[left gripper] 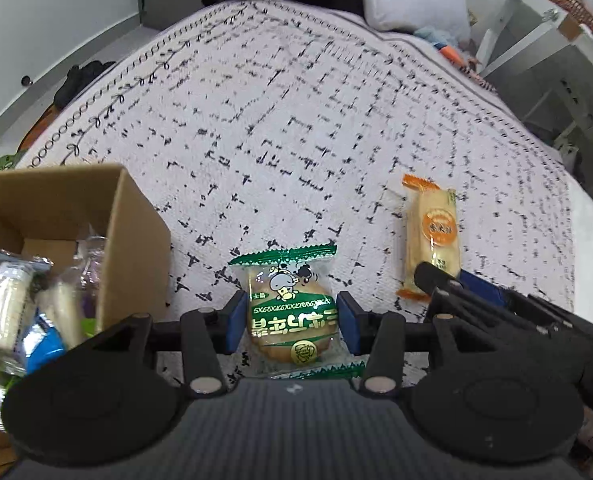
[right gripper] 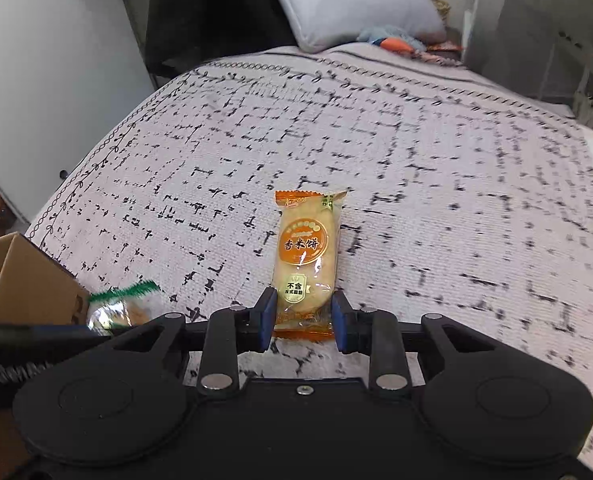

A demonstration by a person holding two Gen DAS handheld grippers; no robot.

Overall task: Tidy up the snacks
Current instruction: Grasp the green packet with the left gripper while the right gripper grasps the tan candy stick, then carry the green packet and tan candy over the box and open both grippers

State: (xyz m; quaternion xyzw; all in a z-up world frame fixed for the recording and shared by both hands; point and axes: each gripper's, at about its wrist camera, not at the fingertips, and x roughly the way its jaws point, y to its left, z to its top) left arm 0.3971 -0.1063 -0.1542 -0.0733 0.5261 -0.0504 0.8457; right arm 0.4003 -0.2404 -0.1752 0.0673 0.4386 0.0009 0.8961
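A green-edged cookie packet (left gripper: 294,312) lies on the patterned bedspread (left gripper: 296,140) between my left gripper's (left gripper: 292,322) blue pads, which press its two sides; the gripper is shut on it. An orange rice cracker packet (right gripper: 306,256) lies lengthwise ahead of my right gripper (right gripper: 304,322), whose pads are shut on its near end. In the left wrist view the same orange rice cracker packet (left gripper: 432,240) lies to the right, with the right gripper's fingers (left gripper: 448,284) at its near end. To the left, an open cardboard box (left gripper: 132,240) holds several wrapped snacks (left gripper: 12,308).
The cardboard box (right gripper: 28,280) stands at the left, close to the green cookie packet (right gripper: 120,308). A grey pillow (right gripper: 348,4) leans at the bed's far end. White shelving (right gripper: 536,32) stands beyond the right side and a white cabinet (left gripper: 48,20) at the left.
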